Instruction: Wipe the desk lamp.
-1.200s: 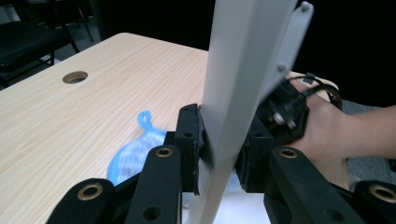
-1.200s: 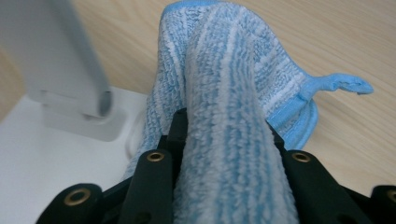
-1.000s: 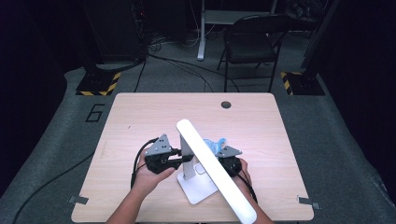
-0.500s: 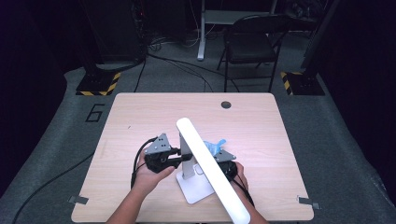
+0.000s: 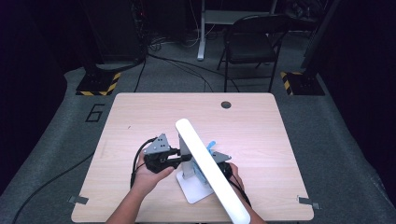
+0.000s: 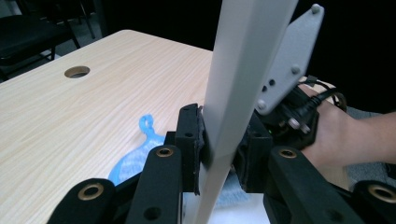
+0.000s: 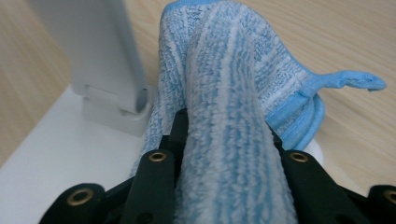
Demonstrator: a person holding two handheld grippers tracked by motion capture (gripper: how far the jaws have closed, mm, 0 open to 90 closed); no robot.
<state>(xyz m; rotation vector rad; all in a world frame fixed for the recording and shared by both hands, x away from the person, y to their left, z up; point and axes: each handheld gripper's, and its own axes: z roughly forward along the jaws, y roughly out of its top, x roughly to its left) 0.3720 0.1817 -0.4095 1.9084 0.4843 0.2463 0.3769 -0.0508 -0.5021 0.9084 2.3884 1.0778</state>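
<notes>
The left gripper (image 5: 180,151) is clenched on the upright post of a white desk lamp (image 5: 210,171); in the left gripper view its two black jaws press the post (image 6: 233,93) from either side, with the pads flat against it. Straight ahead of those jaws and a little lower, the blue cloth (image 6: 135,158) lies near the lamp's foot, its small loop resting on the wooden table (image 6: 70,121). Beyond the post, on the far side from the left gripper, the person's other hand (image 6: 341,135) grips the right gripper, whose grey three-cornered plate (image 6: 292,56) rises just behind the post.

The right gripper (image 7: 224,140) is grasping the blue cloth (image 7: 224,93), a striped terry piece bunched between its jaws and standing up ahead of them. Just beyond the cloth's left side, from that gripper's own view, sits the lamp's hinge block (image 7: 112,98) on the white base (image 7: 65,154).

From the high view, the lamp's long white light bar (image 5: 210,168) slants above both grippers, the left hand (image 5: 152,175) below and left of it, the base (image 5: 194,189) between the two hands.
</notes>
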